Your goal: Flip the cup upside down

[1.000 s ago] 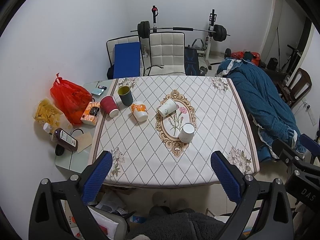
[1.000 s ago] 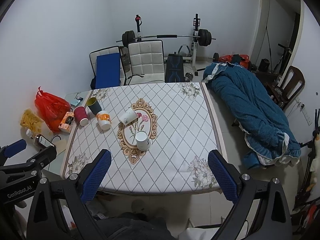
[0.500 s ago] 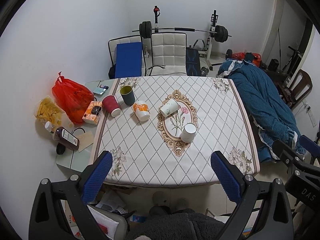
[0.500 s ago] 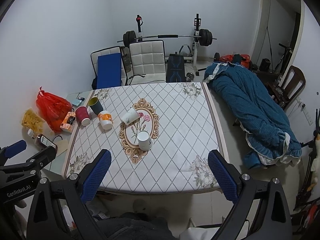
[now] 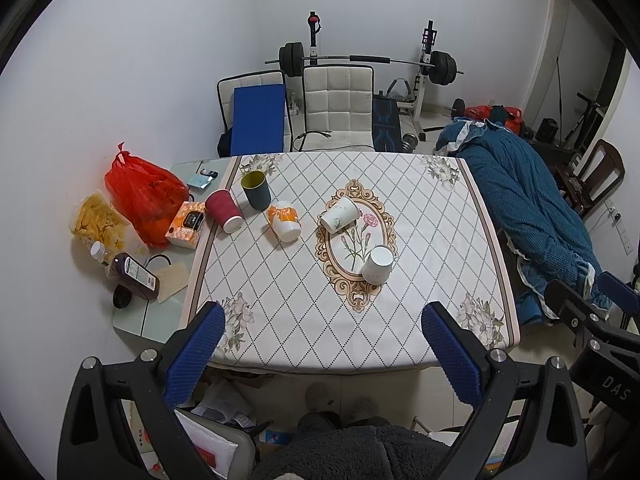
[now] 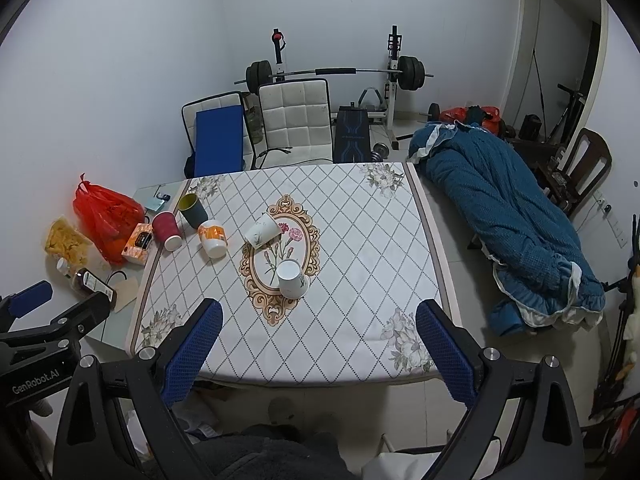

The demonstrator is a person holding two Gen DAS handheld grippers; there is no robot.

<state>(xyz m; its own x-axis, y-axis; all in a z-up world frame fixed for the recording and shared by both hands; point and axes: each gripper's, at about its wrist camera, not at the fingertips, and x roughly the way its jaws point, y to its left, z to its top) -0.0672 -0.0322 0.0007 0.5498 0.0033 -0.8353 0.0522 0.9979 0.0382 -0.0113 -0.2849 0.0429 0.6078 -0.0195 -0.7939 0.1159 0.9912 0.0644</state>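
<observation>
**Fig. Both claws spread and empty, held short of the table's near edge**

Your left gripper (image 5: pixel 322 312) and right gripper (image 6: pixel 319 308) hang wide apart with nothing between the pads. Five cups sit on the table (image 5: pixel 420 240).

- **Plain cup** (image 5: pixel 378 266): near the centre, apparently base up.
- **Floral cup** (image 5: pixel 340 215): just behind it, tipped over.
- **Green cup** (image 5: pixel 256 190): at the far left, mouth up.
- **Red cup** (image 5: pixel 223 211) and **orange cup** (image 5: pixel 284 220): beside the green one, their poses hard to read.

If the plain cup is the task's, it already stands as asked. If another is meant, one remains to turn.

**Hazards**
- These look like light paper cups, so a hard squeeze likely dents the wall.
- A glancing touch may send the floral cup rolling.
- The three left cups crowd together, so a wide claw there may knock a neighbour toward the left edge.
- The cloth could drag under a low finger.

**Room**
- The right half and the near strip lie open.
- The left side is hemmed in by a bag (image 5: pixel 140 196).
</observation>
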